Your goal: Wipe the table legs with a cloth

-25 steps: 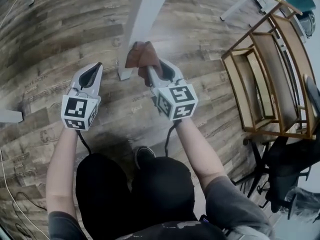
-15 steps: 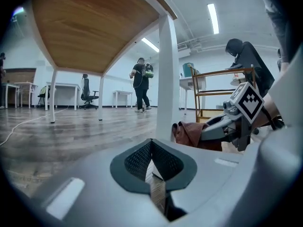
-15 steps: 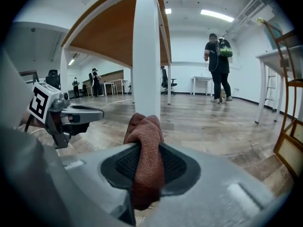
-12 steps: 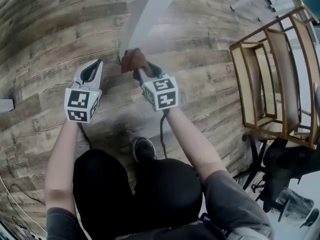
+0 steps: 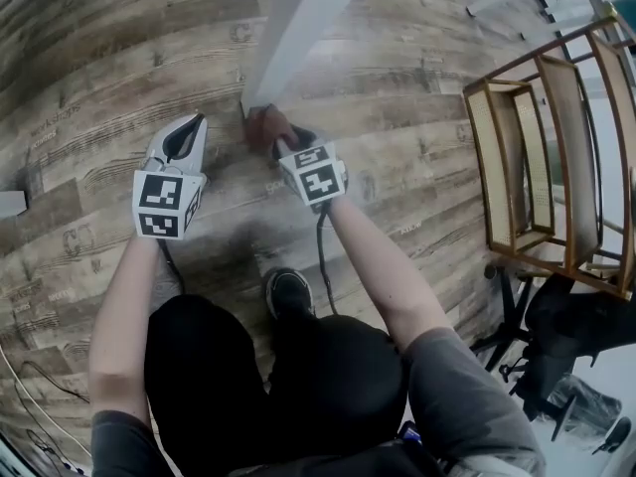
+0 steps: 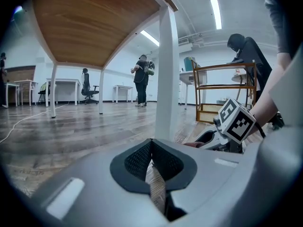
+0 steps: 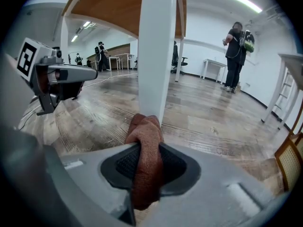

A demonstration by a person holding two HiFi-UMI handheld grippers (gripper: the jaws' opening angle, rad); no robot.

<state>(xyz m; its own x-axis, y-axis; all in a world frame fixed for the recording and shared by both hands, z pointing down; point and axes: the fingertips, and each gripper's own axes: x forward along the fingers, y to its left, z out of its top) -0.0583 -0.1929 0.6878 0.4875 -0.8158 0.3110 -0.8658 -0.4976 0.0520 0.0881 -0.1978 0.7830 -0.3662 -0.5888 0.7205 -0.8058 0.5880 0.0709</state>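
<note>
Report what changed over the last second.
The right gripper slid the brown cloth down the white table leg to its foot by the floor. It stays clamped on the cloth; the left gripper stays shut and empty beside the leg.

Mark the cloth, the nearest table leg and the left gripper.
cloth (image 7: 146, 148): right gripper view, on the fold pinched between the jaws.
table leg (image 7: 156, 51): right gripper view, on its white front face.
left gripper (image 6: 151, 143): left gripper view, where its jaw tips meet.

Head view steeply down, gripper views low by the floor (image 5: 119, 87), all sharing the table leg (image 5: 293, 38)
</note>
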